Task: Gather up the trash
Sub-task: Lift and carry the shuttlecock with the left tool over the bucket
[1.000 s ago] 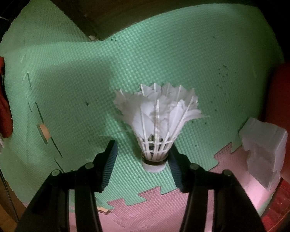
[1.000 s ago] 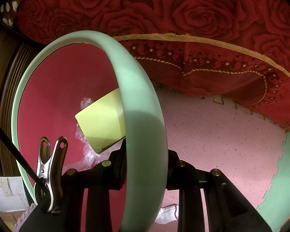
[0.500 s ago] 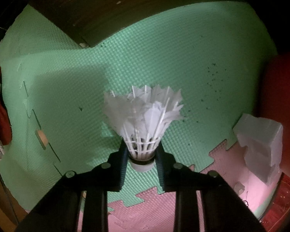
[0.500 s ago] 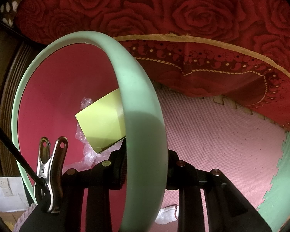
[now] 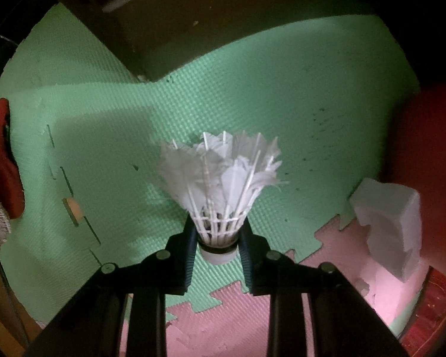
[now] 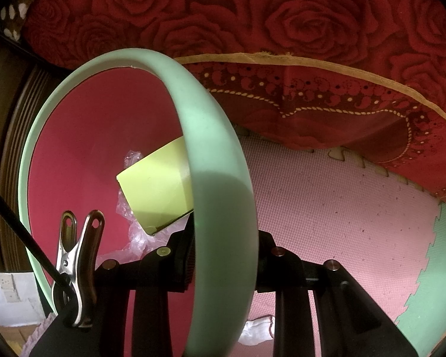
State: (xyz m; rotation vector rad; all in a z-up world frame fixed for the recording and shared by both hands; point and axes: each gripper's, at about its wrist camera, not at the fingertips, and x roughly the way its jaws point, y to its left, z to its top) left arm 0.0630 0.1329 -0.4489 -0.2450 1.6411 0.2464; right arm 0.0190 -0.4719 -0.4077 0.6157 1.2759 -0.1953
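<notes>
Shuttlecock point(image 5: 220, 196) trash sits clamped at its base in the left hand-held gripper point(image 5: 218, 238), over the green floor mat point(image 5: 282, 104). Right hand-held gripper point(image 6: 223, 255) clamps the bin's rim point(image 6: 220, 178). Next, probably: carry it into the bin, then release.

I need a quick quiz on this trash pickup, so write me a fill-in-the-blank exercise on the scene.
1. The left claw is shut on a white ____.
2. The right claw grips the bin by its ____ rim.
3. Inside the bin lies a ____ box on clear plastic.
4. The foam block rests on the ____ mat.

Missing words: shuttlecock; green; yellow; pink
</notes>
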